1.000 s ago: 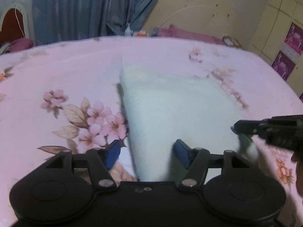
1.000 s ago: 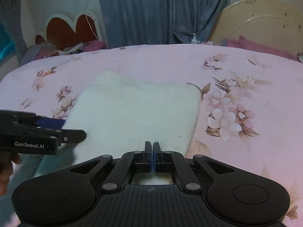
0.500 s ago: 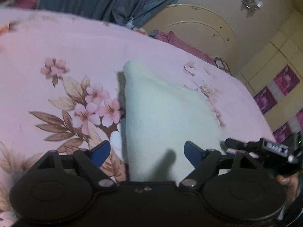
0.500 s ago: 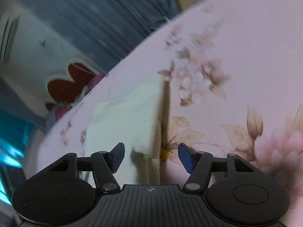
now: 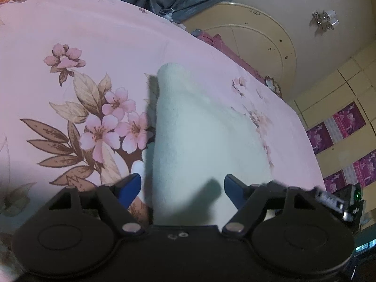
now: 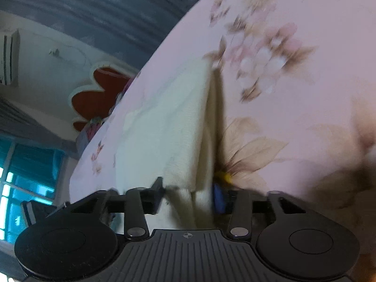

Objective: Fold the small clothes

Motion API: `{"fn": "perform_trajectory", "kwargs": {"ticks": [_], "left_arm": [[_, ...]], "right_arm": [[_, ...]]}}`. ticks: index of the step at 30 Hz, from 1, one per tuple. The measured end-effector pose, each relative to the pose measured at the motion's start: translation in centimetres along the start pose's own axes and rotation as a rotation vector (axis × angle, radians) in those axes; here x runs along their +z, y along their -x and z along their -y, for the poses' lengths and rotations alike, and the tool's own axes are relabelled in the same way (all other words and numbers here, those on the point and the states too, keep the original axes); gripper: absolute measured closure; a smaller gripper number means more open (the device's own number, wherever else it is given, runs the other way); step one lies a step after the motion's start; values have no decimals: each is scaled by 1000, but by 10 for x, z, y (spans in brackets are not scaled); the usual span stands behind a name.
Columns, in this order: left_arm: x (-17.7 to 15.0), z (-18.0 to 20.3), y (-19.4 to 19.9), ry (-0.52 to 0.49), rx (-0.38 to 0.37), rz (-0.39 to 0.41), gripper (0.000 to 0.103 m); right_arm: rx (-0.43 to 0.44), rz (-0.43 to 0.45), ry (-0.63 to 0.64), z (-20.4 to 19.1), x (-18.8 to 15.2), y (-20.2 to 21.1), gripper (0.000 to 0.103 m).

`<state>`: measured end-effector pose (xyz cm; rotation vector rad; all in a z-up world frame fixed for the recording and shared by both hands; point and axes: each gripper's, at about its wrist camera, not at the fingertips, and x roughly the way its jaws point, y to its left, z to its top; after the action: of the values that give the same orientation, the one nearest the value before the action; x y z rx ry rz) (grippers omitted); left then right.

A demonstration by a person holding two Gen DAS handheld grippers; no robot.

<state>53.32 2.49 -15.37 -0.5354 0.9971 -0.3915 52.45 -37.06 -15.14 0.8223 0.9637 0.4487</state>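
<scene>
A: Where's the cloth?
B: On the pink bedsheet; soft, light, floppy; I'd pinch near corners. Left claw apart, straddling its edge; right claw apart round a raised fold.

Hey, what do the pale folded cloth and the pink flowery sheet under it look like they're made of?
The pale white folded cloth looks like soft terry or fleece: its surface is fuzzy and matte, and its folded edges are thick and rounded. The pink floral bedsheet looks like thin, smooth woven fabric, perhaps cotton or polyester: it lies flat with a printed flower pattern and a slight sheen. The exact fibres cannot be told.
</scene>
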Motion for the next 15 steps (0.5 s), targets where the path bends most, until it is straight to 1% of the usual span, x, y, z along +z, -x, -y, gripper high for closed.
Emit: {"fn": "perform_trajectory", "kwargs": {"ticks": [1, 4, 8, 9, 10, 11, 12, 13, 14, 15], "left_arm": [[0, -1, -1, 3, 2, -2, 27], [3, 0, -4, 9, 8, -9, 27], [10, 5, -14, 24, 8, -22, 27], [12, 5, -17, 30, 9, -27, 27], [13, 8, -19, 27, 21, -30, 28], [14, 12, -22, 10, 47, -31, 32], [15, 16, -24, -10, 71, -31, 40], [16, 21, -26, -32, 94, -31, 46], [16, 25, -27, -56, 104, -34, 56], [16, 28, -26, -76, 116, -31, 62]], "right_arm": [[-2, 5, -3, 3, 3, 2, 38], [18, -28, -19, 9, 8, -4, 38], [-7, -82, 70, -12, 7, -21, 39], [-19, -83, 93, -16, 5, -24, 40], [-41, -85, 119, -21, 4, -26, 47], [-58, -90, 140, -25, 2, -29, 52], [-68, -93, 155, -28, 0, -30, 56], [-79, -90, 167, -30, -3, -31, 62], [-88, -84, 176, -33, -6, -31, 64], [-102, -73, 190, -36, -9, -31, 66]]}}
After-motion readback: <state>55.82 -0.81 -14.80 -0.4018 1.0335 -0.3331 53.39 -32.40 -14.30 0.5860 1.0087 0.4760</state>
